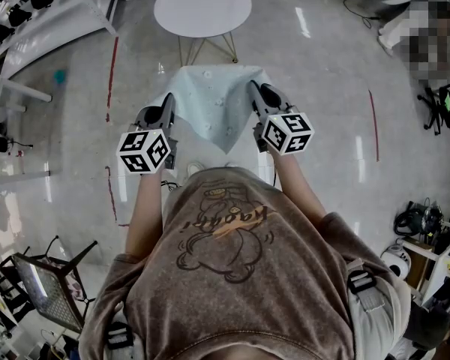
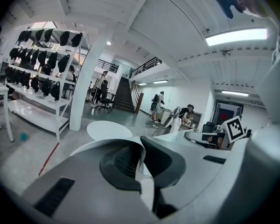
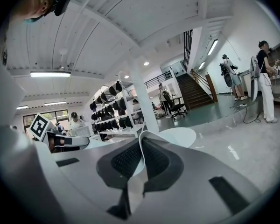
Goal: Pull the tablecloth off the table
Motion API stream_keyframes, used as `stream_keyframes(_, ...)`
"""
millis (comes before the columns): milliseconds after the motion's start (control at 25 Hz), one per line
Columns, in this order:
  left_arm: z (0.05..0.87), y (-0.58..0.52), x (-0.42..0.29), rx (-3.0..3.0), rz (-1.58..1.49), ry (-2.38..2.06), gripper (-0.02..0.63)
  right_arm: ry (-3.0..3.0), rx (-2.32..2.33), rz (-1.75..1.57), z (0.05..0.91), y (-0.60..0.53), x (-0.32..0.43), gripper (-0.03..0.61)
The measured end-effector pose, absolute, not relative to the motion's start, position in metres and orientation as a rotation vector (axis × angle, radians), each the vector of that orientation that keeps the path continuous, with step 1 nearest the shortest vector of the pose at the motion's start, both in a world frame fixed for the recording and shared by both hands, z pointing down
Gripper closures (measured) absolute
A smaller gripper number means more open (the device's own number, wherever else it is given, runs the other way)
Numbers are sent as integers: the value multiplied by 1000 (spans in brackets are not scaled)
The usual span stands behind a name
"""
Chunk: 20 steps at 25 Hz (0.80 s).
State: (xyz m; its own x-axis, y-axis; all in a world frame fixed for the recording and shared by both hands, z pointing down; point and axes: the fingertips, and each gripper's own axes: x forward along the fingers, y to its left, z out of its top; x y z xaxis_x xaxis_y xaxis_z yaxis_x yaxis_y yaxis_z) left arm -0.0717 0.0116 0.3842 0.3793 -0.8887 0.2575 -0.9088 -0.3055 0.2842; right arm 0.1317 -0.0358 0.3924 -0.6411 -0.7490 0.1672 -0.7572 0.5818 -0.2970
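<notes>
Large hall, glossy grey floor with red tape lines. A round white table stands ahead of the person, its top bare.

The tablecloth, pale blue-green, is off the table and hangs in the air between the two claws, nearer the person than the table. Its top edge runs side to side from claw to claw, and a loose corner droops toward the person's chest.

The left gripper is pressed together on the cloth's left edge, and the right gripper is pinching the right edge. Neither hand looks nearer the table, so any further pull would likely come straight back toward the body.

The head view alone shows the whole cloth and the bare top. The gripper views show only a thin pale fold clamped between the pads. They also take in the shelving, the stairs and people standing farther back.
</notes>
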Motion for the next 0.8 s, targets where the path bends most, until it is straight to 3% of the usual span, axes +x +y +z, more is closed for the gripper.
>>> stream_keyframes(800,379,11,-79,2264,84,-1594,594,-2759,1299,467,386,-37,114,563)
